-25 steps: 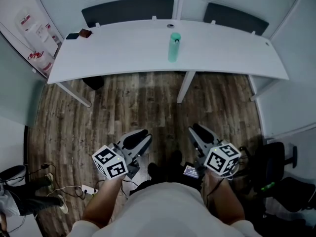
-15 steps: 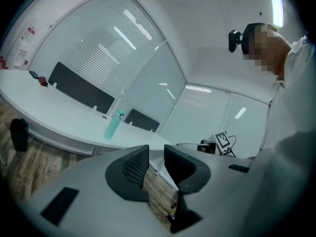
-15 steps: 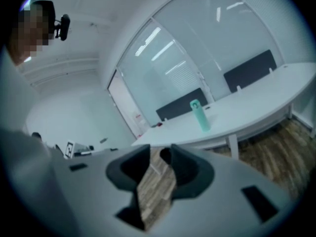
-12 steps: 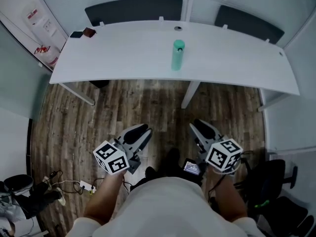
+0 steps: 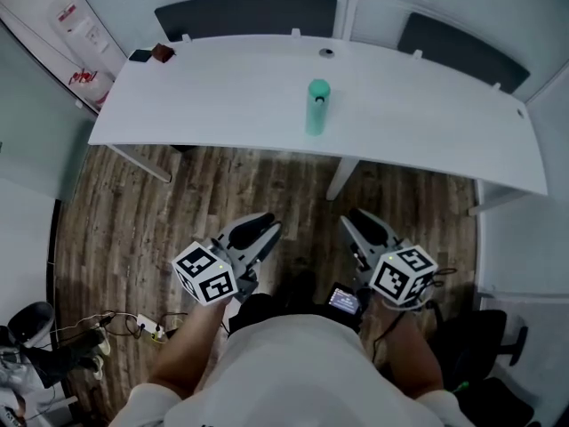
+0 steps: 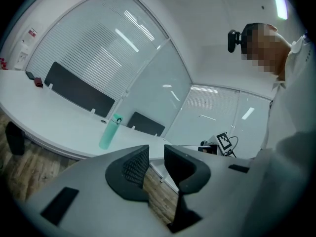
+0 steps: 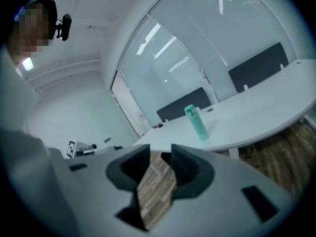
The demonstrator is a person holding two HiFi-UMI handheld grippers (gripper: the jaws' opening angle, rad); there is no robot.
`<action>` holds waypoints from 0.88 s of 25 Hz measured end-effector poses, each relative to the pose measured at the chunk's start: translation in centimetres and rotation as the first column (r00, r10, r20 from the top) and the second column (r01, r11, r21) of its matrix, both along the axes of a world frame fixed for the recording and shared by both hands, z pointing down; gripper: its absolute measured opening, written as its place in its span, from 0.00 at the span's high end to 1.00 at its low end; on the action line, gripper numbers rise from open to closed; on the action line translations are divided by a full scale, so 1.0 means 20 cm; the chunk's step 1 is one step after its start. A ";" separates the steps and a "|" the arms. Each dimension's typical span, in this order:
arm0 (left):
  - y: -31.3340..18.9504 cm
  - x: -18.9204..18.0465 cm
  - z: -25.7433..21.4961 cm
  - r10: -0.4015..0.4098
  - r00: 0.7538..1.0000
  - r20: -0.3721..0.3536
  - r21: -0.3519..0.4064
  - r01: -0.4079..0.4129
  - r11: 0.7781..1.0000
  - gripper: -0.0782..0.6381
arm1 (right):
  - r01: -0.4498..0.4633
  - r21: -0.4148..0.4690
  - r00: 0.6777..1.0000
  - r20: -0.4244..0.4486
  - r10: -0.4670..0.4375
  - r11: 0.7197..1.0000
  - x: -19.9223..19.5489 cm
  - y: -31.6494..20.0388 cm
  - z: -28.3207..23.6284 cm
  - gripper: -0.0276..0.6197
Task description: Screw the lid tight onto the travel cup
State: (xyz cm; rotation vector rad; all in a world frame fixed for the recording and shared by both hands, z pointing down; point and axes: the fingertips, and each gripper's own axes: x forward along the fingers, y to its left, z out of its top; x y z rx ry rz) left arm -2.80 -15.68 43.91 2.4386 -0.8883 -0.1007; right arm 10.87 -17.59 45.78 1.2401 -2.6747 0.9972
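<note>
While upright, slim mint-green travel cup

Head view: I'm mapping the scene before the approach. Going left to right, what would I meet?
small black item → reddish-brown item → left gripper → travel cup → right gripper. The round grommet in the table lines up with the cup, so it is left out.

On table, travel cup near the middle, small items at far left corner. Nearer, over floor — left gripper and right gripper side by side.
</note>
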 end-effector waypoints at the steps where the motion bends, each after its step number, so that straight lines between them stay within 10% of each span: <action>1: -0.01 0.01 0.00 -0.001 1.000 0.002 0.001 0.001 1.000 0.75 | 0.003 0.002 1.000 0.001 -0.003 1.000 0.01 -0.01 0.00 0.74; 22: -0.61 -0.08 0.05 0.140 0.990 0.002 0.014 -0.140 0.990 0.69 | -0.121 -0.012 0.992 -0.045 0.120 0.993 -0.09 -0.48 0.04 0.74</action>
